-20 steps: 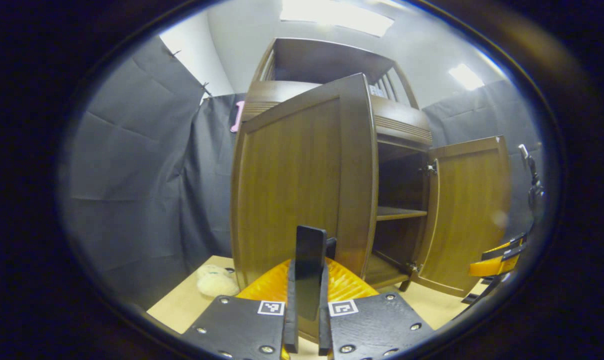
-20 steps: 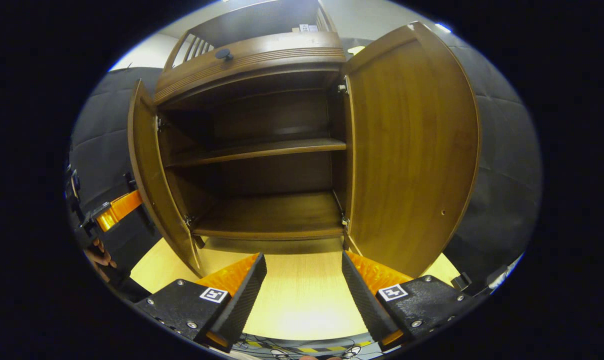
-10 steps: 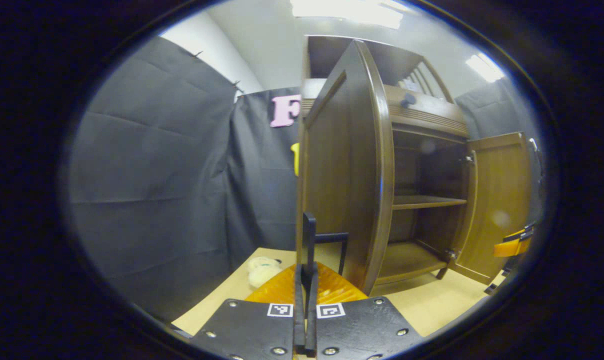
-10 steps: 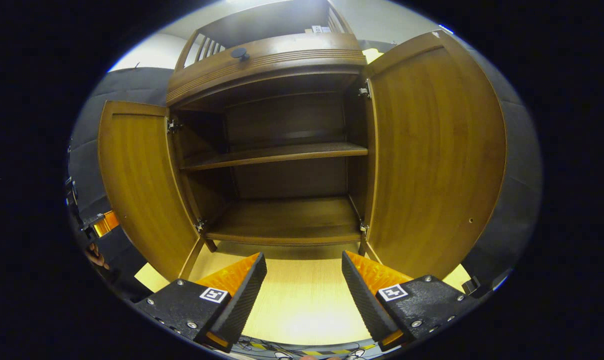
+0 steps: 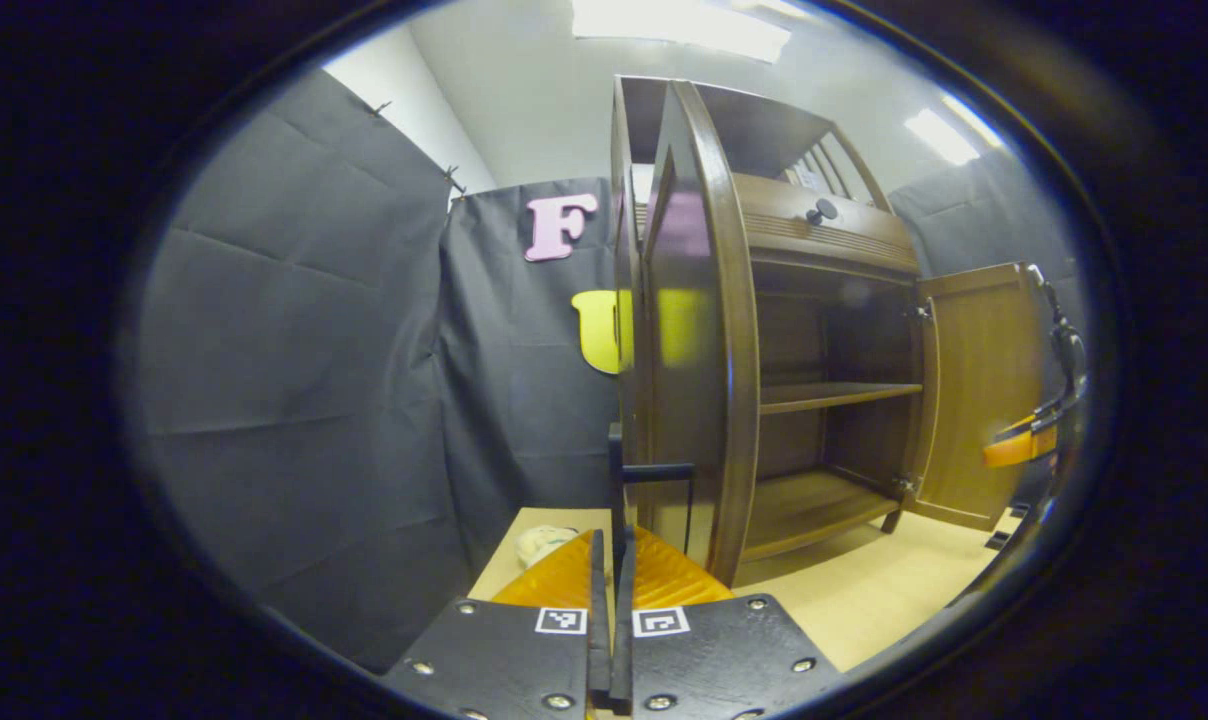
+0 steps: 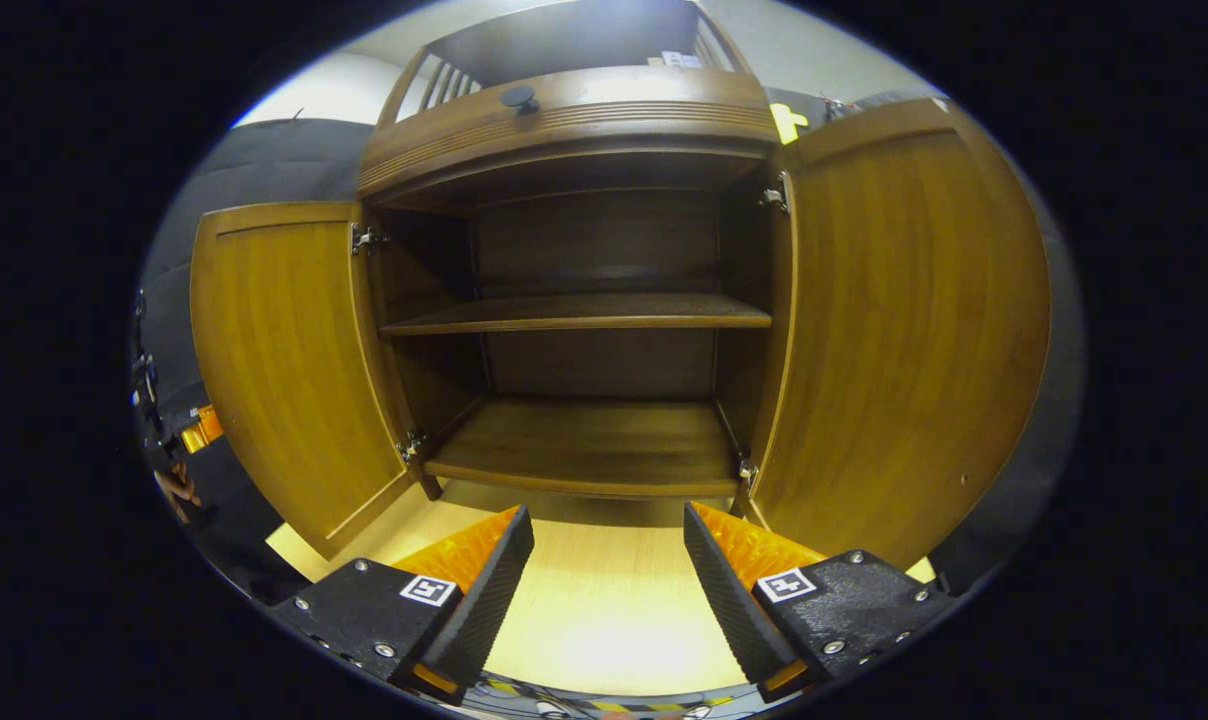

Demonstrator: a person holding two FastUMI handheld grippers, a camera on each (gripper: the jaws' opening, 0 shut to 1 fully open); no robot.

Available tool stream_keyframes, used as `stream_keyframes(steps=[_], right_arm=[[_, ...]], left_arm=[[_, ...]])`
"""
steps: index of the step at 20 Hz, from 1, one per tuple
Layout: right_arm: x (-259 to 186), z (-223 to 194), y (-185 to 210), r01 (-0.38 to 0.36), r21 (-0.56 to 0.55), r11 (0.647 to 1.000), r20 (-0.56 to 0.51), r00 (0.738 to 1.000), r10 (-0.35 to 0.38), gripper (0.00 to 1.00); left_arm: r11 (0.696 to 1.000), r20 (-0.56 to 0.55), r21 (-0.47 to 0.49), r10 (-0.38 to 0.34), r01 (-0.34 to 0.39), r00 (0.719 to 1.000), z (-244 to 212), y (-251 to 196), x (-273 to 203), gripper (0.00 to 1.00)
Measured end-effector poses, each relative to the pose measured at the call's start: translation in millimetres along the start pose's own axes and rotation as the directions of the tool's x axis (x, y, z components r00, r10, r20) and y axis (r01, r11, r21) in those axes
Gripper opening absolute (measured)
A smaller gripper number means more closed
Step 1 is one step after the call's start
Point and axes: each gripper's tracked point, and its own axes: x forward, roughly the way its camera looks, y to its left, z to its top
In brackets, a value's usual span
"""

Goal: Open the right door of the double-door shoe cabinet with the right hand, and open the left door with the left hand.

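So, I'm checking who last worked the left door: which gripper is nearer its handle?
Left. The left gripper is shut on the left door's handle. The right gripper hangs open in front of the cabinet's middle, apart from both doors.

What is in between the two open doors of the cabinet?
In the right gripper view, between the left door and the right door is the open cabinet inside: a middle shelf and a bottom shelf, both bare wood.

Bright ceiling panels (image 5: 679,25) glare overhead; the cabinet (image 6: 584,330) interior sits shadowed, and fisheye distortion bends every edge.
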Motion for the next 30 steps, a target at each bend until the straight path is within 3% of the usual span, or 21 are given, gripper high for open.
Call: stream_keyframes(steps=[7,10,11,14,16,21,22,30], right_arm=[[5.8,37.4,-1.8,0.009,-0.045,0.999,0.039,0.999,-0.007,0.92],[5.3,36.9,-0.5,0.001,-0.013,1.0,0.019,1.0,-0.001,0.93],[3.5,38.4,0.5,-0.009,0.0,1.0,0.026,1.0,0.009,0.92],[1.4,40.5,-8.7,-0.001,-0.025,1.0,0.052,0.999,0.003,0.93],[-1.5,39.1,-15.6,-0.005,-0.023,1.0,0.055,0.998,0.006,0.93],[-36.0,69.0,-35.4,0.017,-0.05,0.999,0.202,0.979,-0.007,0.92],[-47.4,72.9,-37.2,0.01,-0.06,0.998,0.22,0.976,0.003,0.92],[-109.5,68.7,-85.4,0.001,0.004,1.0,0.277,0.961,-0.002,0.92]], left_arm=[[0.997,0.03,-0.08,-0.006,0.008,1.0,-2.9,23.3,-9.1,0.01],[0.997,0.037,-0.07,0.039,-0.036,0.999,1.2,26.8,-21.2,0.05],[0.997,0.035,-0.067,0.049,-0.046,0.998,2.9,24.7,-26.0,0.02],[0.989,0.026,-0.073,0.135,-0.132,0.991,11.1,29.9,-52.1,0.05],[0.98,0.044,-0.09,0.182,-0.178,0.982,24.4,29.9,-76.8,0.02],[0.965,0.074,-0.057,0.258,-0.255,0.963,68.7,-3.5,-121.5,0.05],[0.962,0.076,-0.042,0.271,-0.268,0.96,77.4,-13.4,-124.2,0.01],[0.959,0.134,-0.05,0.282,-0.278,0.95,131.9,-107.8,-145.7,0.89]])
